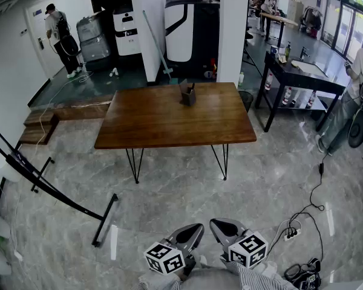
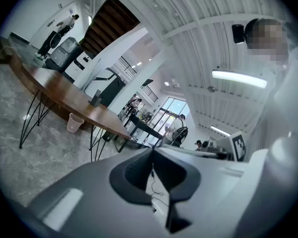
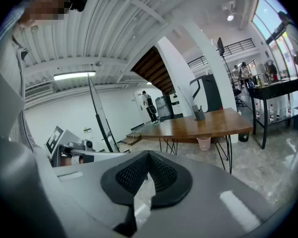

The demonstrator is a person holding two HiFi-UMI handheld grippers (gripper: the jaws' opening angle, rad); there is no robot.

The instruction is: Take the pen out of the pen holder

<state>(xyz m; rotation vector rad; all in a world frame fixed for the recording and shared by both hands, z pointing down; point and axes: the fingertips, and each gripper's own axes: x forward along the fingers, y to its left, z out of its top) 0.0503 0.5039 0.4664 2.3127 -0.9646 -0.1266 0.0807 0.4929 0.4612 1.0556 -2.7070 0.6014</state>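
A dark pen holder [image 1: 188,94] with a pen standing in it sits near the far edge of the brown wooden table [image 1: 169,122]. Both grippers are far from it, low at the bottom of the head view, over the floor. My left gripper [image 1: 192,231] has its jaws closed together with nothing between them [image 2: 152,150]. My right gripper [image 1: 222,227] is also shut and empty [image 3: 148,153]. The holder shows small and distant in the left gripper view [image 2: 95,99] and in the right gripper view [image 3: 199,114].
A black side table [image 1: 302,77] stands to the right, with a person [image 1: 357,95] beside it. Cables and a power strip [image 1: 293,228] lie on the marble floor at the right. A black stand [image 1: 42,180] leans at the left. A wastebasket [image 3: 204,143] sits under the wooden table.
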